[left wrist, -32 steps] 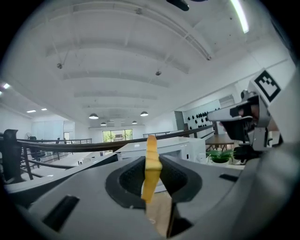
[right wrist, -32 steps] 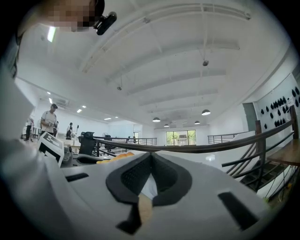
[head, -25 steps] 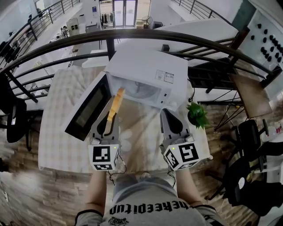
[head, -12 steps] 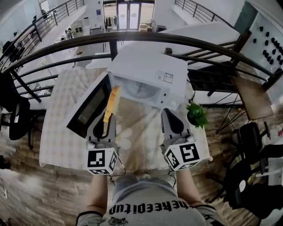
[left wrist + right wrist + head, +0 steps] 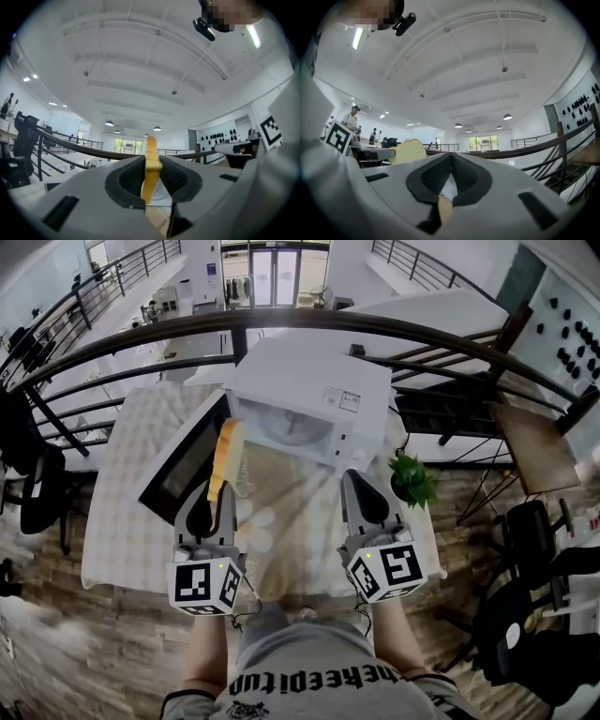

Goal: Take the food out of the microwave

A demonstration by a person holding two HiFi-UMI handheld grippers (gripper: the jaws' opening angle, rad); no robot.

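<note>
The step in hand is carrying the food (image 5: pixel 223 457) away from the microwave (image 5: pixel 319 381), and it looks most of the way done. The left claw (image 5: pixel 213 493) pinches the near end of the slice. The rest reaches away toward the hinge side of the oven's mouth, in the air above the table (image 5: pixel 117 531), between the open door (image 5: pixel 186 465) on the left and the cavity.

To do it well, I would draw the slice straight back toward the near edge of the table. Keep it off the door on its left, and hold the grip as it is, since only a short part sits between the pads. The free length could sag or swing if the wrist rolls sharply. A bare stretch of the checked cloth in front of the oven looks like the easy place to set it down.

The right claw (image 5: pixel 360 482) hovers to the right of the slice, pressed together with nothing in it. It is well clear, and could go on to shut the door (the task doesn't ask for that).

The food is a thin, flat, yellow-orange piece, paler at its far end, much like a slice of toast. In the left gripper view it stands on edge, upright between the dark pads, and rises above them. It looks stiff enough to hold its shape.
</note>
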